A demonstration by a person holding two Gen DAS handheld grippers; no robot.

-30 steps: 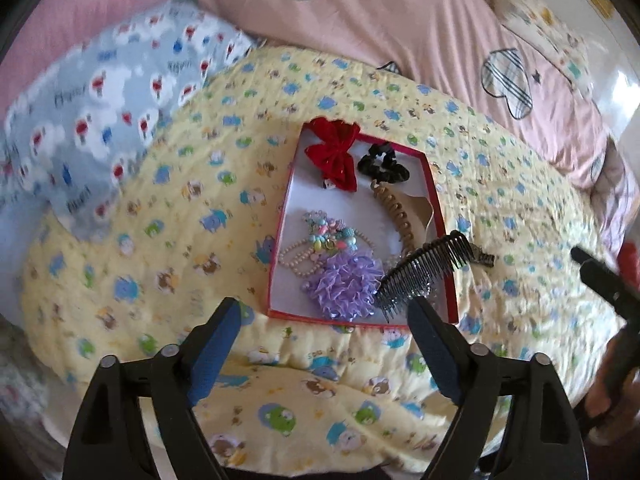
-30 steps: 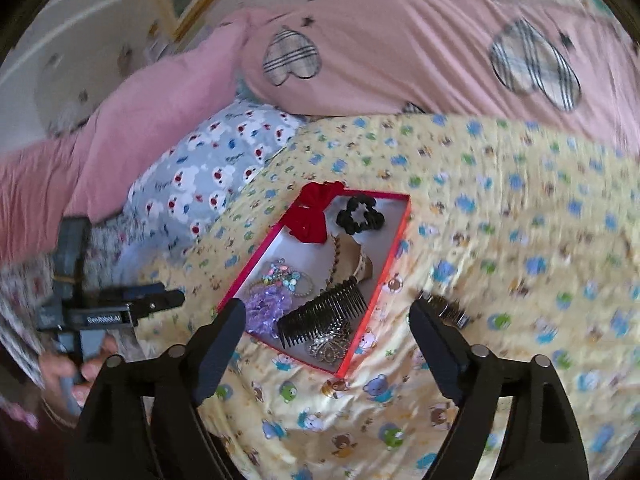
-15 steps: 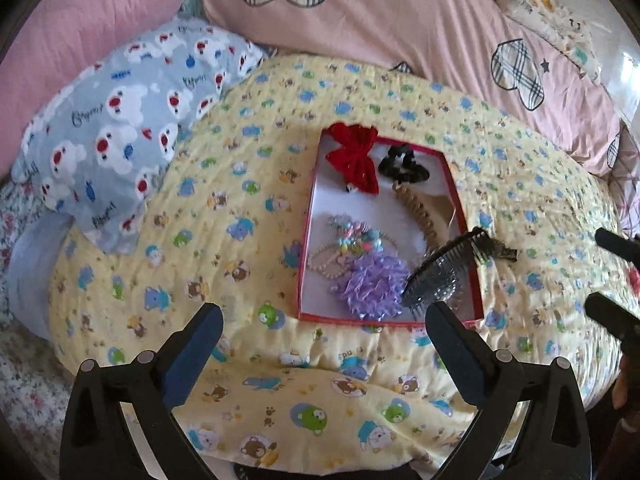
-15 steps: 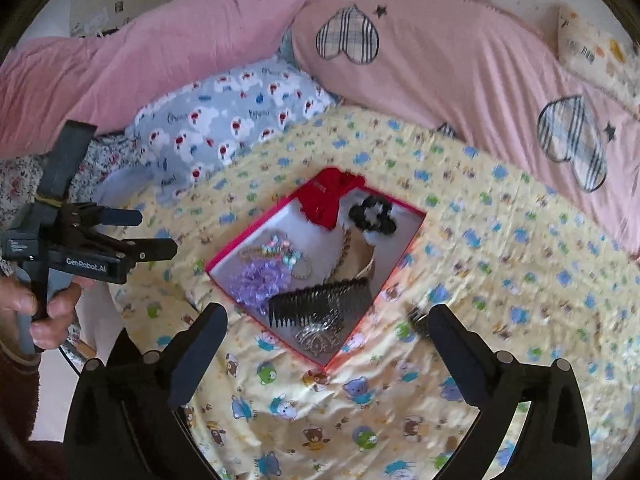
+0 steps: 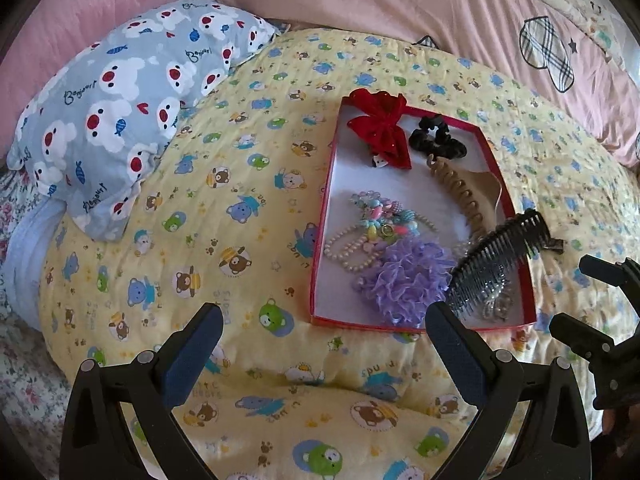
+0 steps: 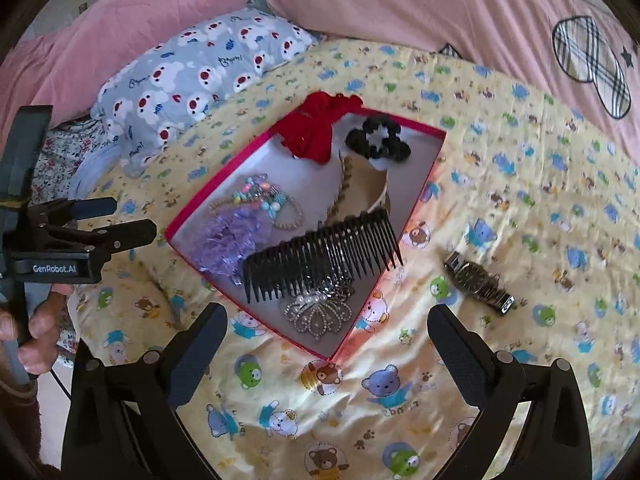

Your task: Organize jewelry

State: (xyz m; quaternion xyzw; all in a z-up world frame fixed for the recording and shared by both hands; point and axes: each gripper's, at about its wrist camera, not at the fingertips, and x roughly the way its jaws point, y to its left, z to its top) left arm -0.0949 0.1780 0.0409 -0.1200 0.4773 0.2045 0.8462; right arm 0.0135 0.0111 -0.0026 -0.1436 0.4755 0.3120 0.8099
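Red-rimmed tray [image 5: 320,240] lay on the yellow bear-print quilt [image 5: 200,208]. Held a red bow [image 5: 382,128] and black scrunchie [image 5: 436,142] at its far end, bead bracelets [image 5: 372,220] and purple ruffle [image 5: 408,280] along the left edge, black comb [image 6: 320,258] propped over a silver brooch [image 6: 318,314] at the near corner. Wristwatch [image 6: 478,282] on the quilt just right of the tray. Left gripper [image 5: 320,344] and right gripper [image 6: 326,344] both spread wide, having just been opening, nothing between the fingers, hovering short of the tray's near edge.

Watch [image 5: 554,245] mostly behind comb [image 5: 496,258]
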